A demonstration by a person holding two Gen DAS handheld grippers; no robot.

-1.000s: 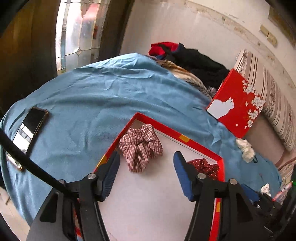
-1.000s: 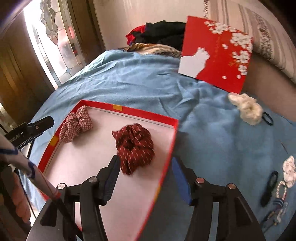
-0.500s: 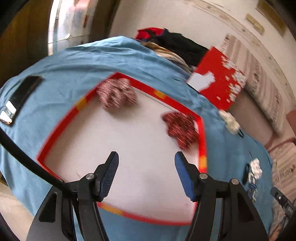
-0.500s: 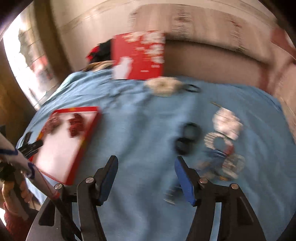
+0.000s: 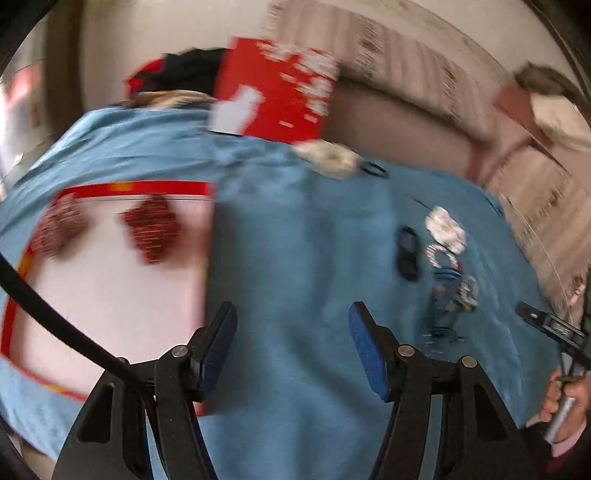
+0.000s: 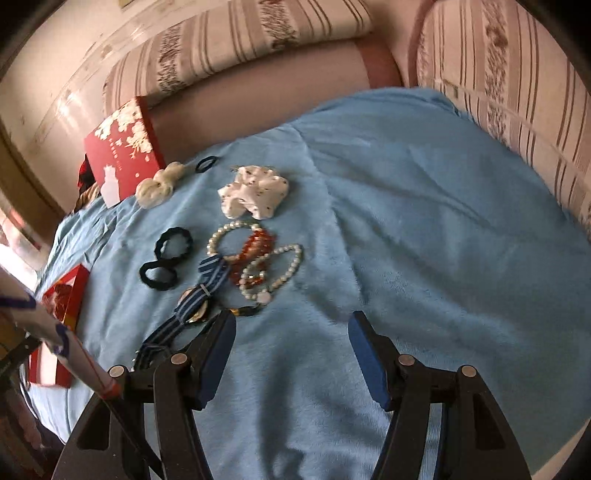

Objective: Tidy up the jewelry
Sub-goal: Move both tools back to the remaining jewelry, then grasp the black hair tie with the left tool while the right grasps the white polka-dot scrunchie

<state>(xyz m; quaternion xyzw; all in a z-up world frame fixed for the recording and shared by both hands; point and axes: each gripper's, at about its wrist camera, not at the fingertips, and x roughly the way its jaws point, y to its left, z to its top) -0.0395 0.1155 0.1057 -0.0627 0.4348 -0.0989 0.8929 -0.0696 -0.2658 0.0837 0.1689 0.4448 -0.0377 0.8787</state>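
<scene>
left hand-held gripper (image 5: pixel 291 345): black frame, blue pads, silver screws, black cable | right hand-held gripper (image 6: pixel 291 352): same build

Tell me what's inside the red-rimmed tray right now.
The tray holds two scrunchies: a dark red one and a plaid one to its left. Motion blur and the left gripper hide its near corner.

Home living room, not a lab. Striped floral sofa cushions (image 6: pixel 258 33) wrap around a surface draped in a blue cloth (image 6: pixel 424 229). Pile of clothes (image 5: pixel 177 74) against a plain wall. Hair ties (image 6: pixel 166 262), bead bracelets (image 6: pixel 258 258), red gift-box lid (image 6: pixel 122 147) scattered about: domestic clutter.
</scene>
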